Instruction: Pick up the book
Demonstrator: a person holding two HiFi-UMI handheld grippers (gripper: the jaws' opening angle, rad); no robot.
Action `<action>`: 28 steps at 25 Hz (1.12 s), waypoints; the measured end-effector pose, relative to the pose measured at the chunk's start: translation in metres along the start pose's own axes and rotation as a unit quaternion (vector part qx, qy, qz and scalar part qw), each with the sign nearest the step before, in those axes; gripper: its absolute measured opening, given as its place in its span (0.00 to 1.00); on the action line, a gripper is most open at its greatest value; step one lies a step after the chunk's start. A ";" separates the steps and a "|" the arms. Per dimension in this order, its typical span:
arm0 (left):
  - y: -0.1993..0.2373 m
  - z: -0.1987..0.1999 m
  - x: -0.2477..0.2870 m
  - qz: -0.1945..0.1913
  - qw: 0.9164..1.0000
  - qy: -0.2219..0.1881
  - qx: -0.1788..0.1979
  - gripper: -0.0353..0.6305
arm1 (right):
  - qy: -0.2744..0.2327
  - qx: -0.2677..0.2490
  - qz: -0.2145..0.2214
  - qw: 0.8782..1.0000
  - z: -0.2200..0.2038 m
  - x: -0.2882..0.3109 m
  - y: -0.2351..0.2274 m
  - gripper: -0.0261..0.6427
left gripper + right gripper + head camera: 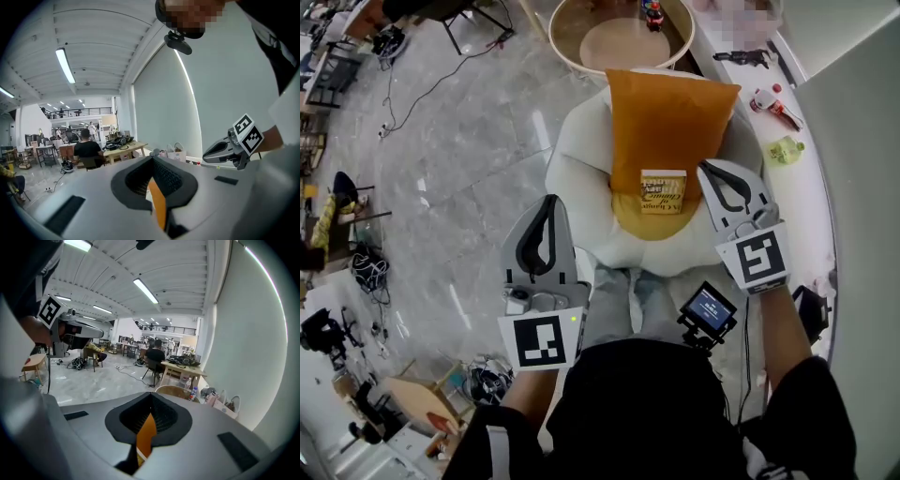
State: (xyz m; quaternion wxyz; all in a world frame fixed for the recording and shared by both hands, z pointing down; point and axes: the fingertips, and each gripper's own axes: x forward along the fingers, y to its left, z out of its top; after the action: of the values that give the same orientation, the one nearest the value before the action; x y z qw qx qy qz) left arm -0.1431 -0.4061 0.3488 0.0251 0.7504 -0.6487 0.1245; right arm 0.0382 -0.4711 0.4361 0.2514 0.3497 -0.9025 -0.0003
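Observation:
The book (663, 190), small with a tan cover, stands on the seat of a white armchair (581, 169) and leans on an orange cushion (670, 122). My right gripper (705, 167) hovers just right of the book, apart from it, with its jaw tips together and nothing held. My left gripper (549, 200) is lower left, over the chair's left arm, also shut and empty. In the left gripper view the closed jaws (152, 159) frame a strip of the cushion (158, 204). The right gripper view shows its shut tips (151, 394) over the same cushion (147, 430).
A round wooden table (619, 42) stands behind the chair. A white ledge on the right carries a red-handled tool (773, 105) and a green object (785, 150). Cables and a wooden stool (417, 398) lie on the marble floor at left.

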 end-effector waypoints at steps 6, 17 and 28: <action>0.010 -0.036 0.023 -0.012 1.000 0.023 0.002 0.07 | 0.054 -0.024 0.034 0.998 -0.046 0.046 0.007 0.06; -0.001 -0.113 0.071 -0.024 0.997 0.060 -0.032 0.07 | 0.131 -0.046 0.104 0.985 -0.157 0.113 0.027 0.07; -0.007 -0.172 0.099 -0.045 0.995 0.085 -0.027 0.07 | 0.211 -0.066 0.186 0.957 -0.269 0.174 0.061 0.22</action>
State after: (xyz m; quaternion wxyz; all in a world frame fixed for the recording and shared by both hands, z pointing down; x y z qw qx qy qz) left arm -0.1505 -0.4661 0.5380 0.1062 0.7647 -0.6127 0.1688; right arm 0.0118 -0.4876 0.7608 0.4544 0.1501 -0.8760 0.0610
